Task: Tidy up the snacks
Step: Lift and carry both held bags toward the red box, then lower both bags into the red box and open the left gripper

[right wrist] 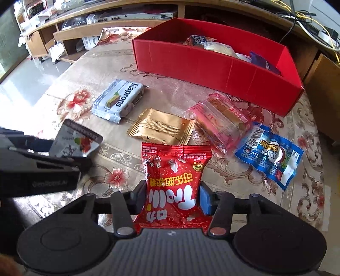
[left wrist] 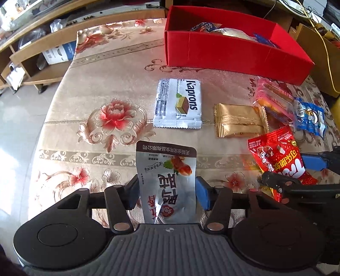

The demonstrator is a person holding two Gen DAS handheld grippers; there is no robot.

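My left gripper [left wrist: 167, 191] is shut on a silver snack pouch [left wrist: 167, 176] and holds it above the table; the pouch also shows in the right wrist view [right wrist: 76, 142]. My right gripper [right wrist: 173, 196] is shut on a red Trolli candy bag [right wrist: 174, 182], which also shows in the left wrist view [left wrist: 276, 159]. A red box [left wrist: 233, 55] [right wrist: 212, 68] at the far side holds several snacks. On the cloth lie a white Kaprons pack [left wrist: 178, 104] [right wrist: 119, 99], a gold pack [left wrist: 240, 121] [right wrist: 163, 127], a pink pack [left wrist: 274, 99] [right wrist: 221, 121] and a blue pack [left wrist: 310, 116] [right wrist: 269, 155].
The table carries a beige flowered cloth [left wrist: 106, 118] [right wrist: 89, 74]. Wooden shelves [left wrist: 38, 55] [right wrist: 53, 36] stand beyond its far left edge. A cardboard box [left wrist: 318, 53] and yellow cables [right wrist: 306, 19] are at the far right.
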